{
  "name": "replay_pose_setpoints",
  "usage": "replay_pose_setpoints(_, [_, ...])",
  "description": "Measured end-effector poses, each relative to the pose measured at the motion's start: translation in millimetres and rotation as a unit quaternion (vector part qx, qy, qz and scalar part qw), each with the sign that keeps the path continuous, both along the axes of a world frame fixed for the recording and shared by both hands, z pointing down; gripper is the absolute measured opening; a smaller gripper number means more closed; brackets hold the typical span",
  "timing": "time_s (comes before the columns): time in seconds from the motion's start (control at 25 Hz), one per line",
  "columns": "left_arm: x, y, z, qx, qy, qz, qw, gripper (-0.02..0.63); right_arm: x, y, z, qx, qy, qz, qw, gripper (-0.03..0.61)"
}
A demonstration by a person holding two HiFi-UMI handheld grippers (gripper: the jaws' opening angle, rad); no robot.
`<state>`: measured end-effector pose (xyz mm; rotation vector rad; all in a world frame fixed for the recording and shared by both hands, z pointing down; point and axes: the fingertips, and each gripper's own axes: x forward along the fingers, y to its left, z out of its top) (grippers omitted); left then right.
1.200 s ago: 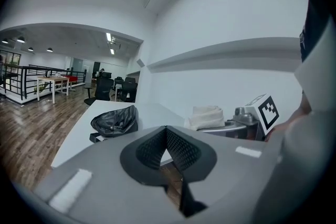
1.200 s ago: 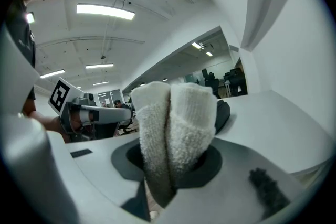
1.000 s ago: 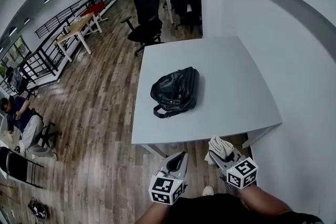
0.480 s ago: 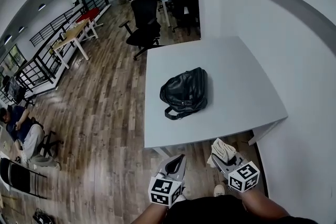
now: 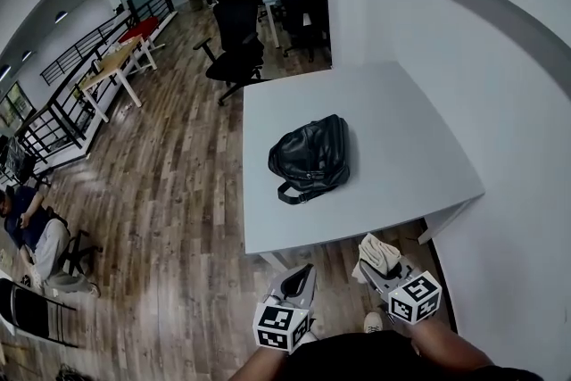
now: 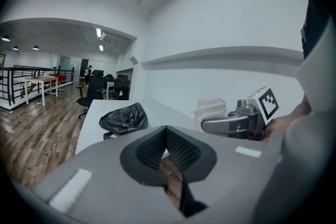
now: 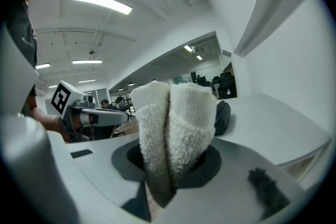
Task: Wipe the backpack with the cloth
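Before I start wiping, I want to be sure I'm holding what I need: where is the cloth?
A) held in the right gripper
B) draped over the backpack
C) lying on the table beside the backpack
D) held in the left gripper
A: the right gripper is clamped on the folded white cloth; the left gripper is shut on nothing, and the backpack has nothing on it.

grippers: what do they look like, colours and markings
Both the left gripper and right gripper have grey plastic bodies with black ribbed pads. Each carries a white cube printed with black square markers. The person's top looks dark.
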<state>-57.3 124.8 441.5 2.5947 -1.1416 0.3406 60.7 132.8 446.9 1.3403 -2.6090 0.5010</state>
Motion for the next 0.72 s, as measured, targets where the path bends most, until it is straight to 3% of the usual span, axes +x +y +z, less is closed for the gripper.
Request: replay_pose_setpoints(0.72, [4.0, 8.2, -3.0, -0.001, 0.01, -0.003, 0.9999, 0.006, 1.8, 10.3, -0.1, 0.002, 0.005, -0.003, 1.0, 0.097])
